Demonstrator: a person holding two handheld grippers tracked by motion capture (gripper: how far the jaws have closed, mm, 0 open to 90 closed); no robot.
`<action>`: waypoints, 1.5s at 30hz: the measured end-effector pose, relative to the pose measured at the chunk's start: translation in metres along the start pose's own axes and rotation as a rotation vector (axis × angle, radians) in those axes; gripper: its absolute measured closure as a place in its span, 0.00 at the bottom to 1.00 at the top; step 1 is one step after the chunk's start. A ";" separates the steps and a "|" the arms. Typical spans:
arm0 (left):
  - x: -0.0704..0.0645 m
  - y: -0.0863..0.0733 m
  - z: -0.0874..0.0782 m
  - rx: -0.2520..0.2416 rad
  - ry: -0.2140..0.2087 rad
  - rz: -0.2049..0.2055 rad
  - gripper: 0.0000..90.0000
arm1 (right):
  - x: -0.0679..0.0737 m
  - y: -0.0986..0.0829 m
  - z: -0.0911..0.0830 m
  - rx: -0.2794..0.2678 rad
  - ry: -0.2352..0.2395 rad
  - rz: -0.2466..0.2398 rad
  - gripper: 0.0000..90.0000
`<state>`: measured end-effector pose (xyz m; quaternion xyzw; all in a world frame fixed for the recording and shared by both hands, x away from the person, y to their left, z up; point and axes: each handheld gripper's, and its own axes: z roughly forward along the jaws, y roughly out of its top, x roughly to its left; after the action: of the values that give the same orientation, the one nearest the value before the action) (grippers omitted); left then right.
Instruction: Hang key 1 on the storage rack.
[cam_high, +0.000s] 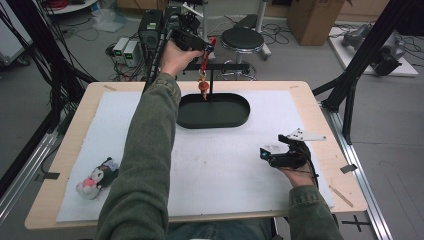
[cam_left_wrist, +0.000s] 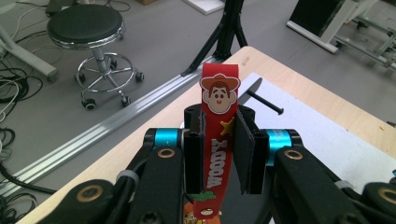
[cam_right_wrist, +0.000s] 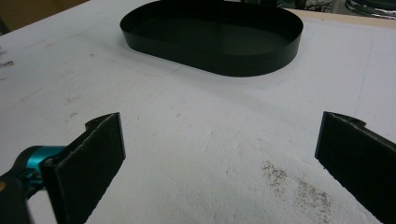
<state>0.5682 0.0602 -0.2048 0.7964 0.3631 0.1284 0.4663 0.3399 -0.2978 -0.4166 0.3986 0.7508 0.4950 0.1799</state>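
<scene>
Far left on the white foam mat (cam_high: 220, 165), near the pale wooden table edge (cam_high: 60, 150), lay a small pink-and-white plush toy with dark ears (cam_high: 96, 180): soft, fuzzy, untouched. Further right, the left gripper (cam_high: 204, 46) was raised at the far side of the table, jaws clamped flat on a red rubbery strap with a cartoon cowboy face and yellow star (cam_left_wrist: 218, 140). Strap looked like moulded PVC: thin, limp, light, slightly grippy, so I'd expect it to fold and swing rather than hold shape. The grip sat mid-strap, with the face end poking out past the jaws and the eyelet end toward the camera. In the high view the strap hung down with a small red-and-gold charm (cam_high: 203, 85) dangling at its bottom, just beside the thin black metal T-shaped hanger stand (cam_high: 220, 67) and above the matte black oval tray with low walls (cam_high: 214, 111). I judged the charm hard and small, likely to pendulum; best to hold the strap flat between the pads and avoid the charm. The stand's peg was thin and rigid, its base standing at the tray's far wall. Right side: the right gripper (cam_high: 275, 156) rested low over the mat, jaws spread wide with nothing between them, rubber-faced pads (cam_right_wrist: 95, 156) looking at bare, slightly scuffed foam.
</scene>
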 end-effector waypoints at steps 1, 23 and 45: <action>0.002 -0.001 0.002 0.003 0.002 -0.020 0.83 | 0.000 0.000 0.000 0.000 -0.001 0.000 0.01; -0.004 0.000 0.011 -0.071 0.166 0.139 0.31 | 0.000 -0.001 0.003 0.018 0.025 0.013 0.01; -0.002 -0.020 -0.032 -0.054 0.083 0.076 0.07 | -0.002 -0.001 -0.001 0.007 0.019 0.029 0.01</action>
<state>0.5399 0.0858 -0.2042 0.7907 0.3480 0.1886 0.4671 0.3406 -0.2998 -0.4171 0.4054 0.7483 0.4987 0.1643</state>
